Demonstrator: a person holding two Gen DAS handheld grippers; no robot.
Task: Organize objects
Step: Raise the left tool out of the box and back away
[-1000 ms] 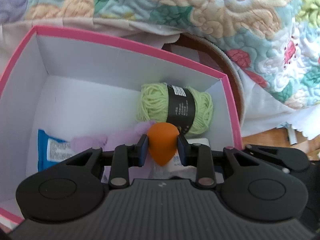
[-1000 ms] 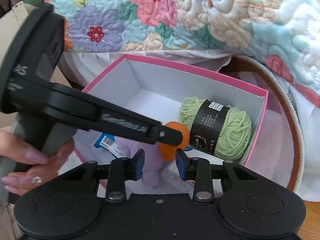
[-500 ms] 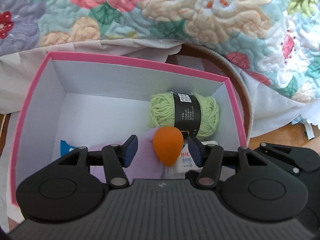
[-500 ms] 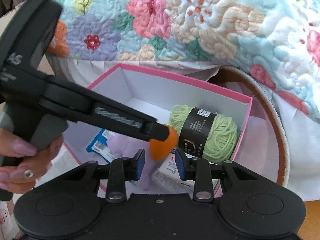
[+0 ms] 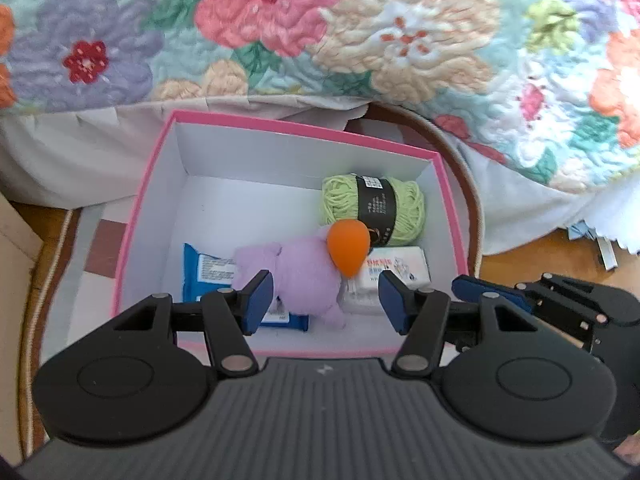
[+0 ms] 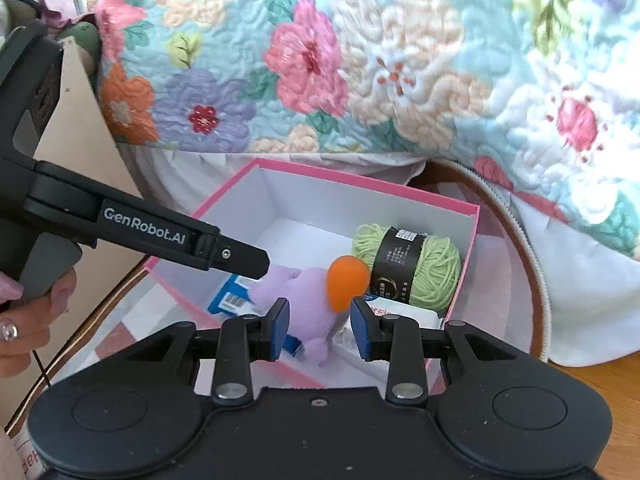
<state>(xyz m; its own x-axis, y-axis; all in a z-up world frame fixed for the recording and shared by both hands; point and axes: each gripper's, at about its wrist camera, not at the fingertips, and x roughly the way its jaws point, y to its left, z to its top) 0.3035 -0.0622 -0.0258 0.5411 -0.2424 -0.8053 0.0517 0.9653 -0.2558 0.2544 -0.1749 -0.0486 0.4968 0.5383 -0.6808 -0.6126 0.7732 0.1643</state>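
Two grippers hang above the pink box [image 5: 448,200], and neither holds anything. Nearest in the left wrist view, the left gripper [image 5: 326,300] has its jaws released; they have just been opening, and the orange sponge [image 5: 347,246] is now free beyond them, touching no pad. The right gripper [image 6: 320,322] has its jaws closer together, but nothing is between its pads, so I read it as empty and slightly apart. The sponge lies inside the box, a little past the left jaws and somewhat right of their middle, resting on the purple plush toy [image 5: 298,276] and leaning toward the green yarn [image 5: 374,210] behind it. It looks very light and soft, and its egg shape is smooth, so I judge it will squash easily and may roll or pop out; the wide round belly is the better place to pinch, gently. The plush is also soft and floppy, best taken by its thick body. To the left of the plush lies a blue packet [image 5: 208,270], and to the right a white packet [image 5: 394,274], both flat and probably slippery. Farthest, beyond the box, hangs the floral quilt [image 5: 360,40].
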